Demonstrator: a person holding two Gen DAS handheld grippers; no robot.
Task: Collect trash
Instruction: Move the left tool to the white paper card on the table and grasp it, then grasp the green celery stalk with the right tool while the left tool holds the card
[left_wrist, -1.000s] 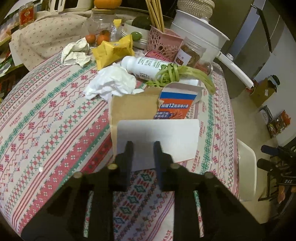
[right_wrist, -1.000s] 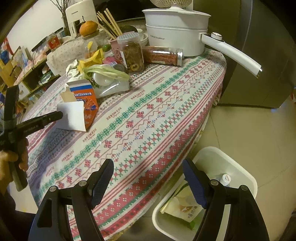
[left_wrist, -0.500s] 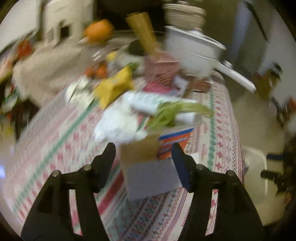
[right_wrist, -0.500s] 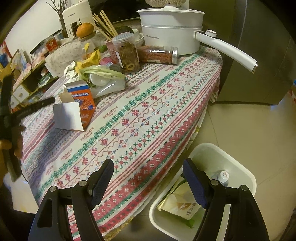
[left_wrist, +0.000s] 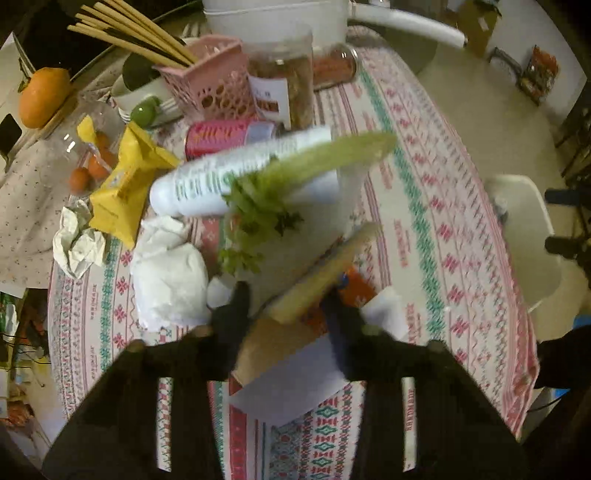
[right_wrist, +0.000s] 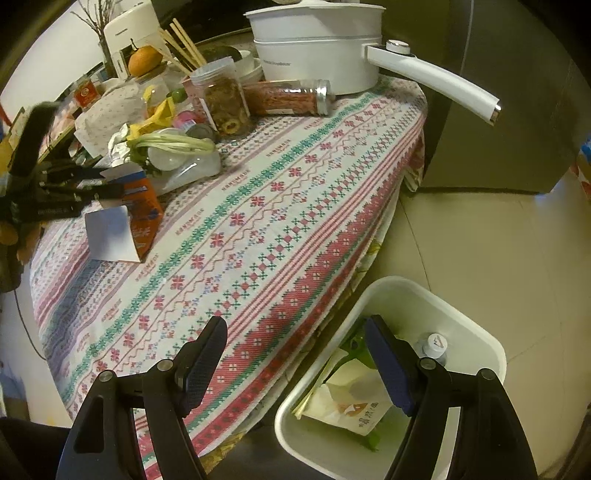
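An orange and blue carton (left_wrist: 317, 280) (right_wrist: 144, 210) with a white flap (left_wrist: 291, 384) lies opened on the patterned tablecloth. My left gripper (left_wrist: 286, 314) (right_wrist: 107, 182) points down over its upper edge. Its jaws are closing with the cardboard between them, and a thin gap still shows at the left finger. More trash lies beyond: crumpled tissue (left_wrist: 166, 273), a yellow wrapper (left_wrist: 125, 181), a white bottle (left_wrist: 229, 177) and green stalks (left_wrist: 295, 170). My right gripper (right_wrist: 295, 332) hangs open and empty at the table edge, above the white bin (right_wrist: 406, 284).
A white pot (right_wrist: 314, 48) with a long handle, two jars (right_wrist: 225, 99), a pink basket of chopsticks (left_wrist: 207, 85) and an orange (left_wrist: 42, 96) crowd the far side of the table. The bin holds a bottle and wrappers. A hand (right_wrist: 11, 236) grips the left tool.
My left gripper opened wide, moved forward over the carton and rolled, and its jaws have narrowed again around the carton's edge. The right gripper drifted slightly toward the bin, still open.
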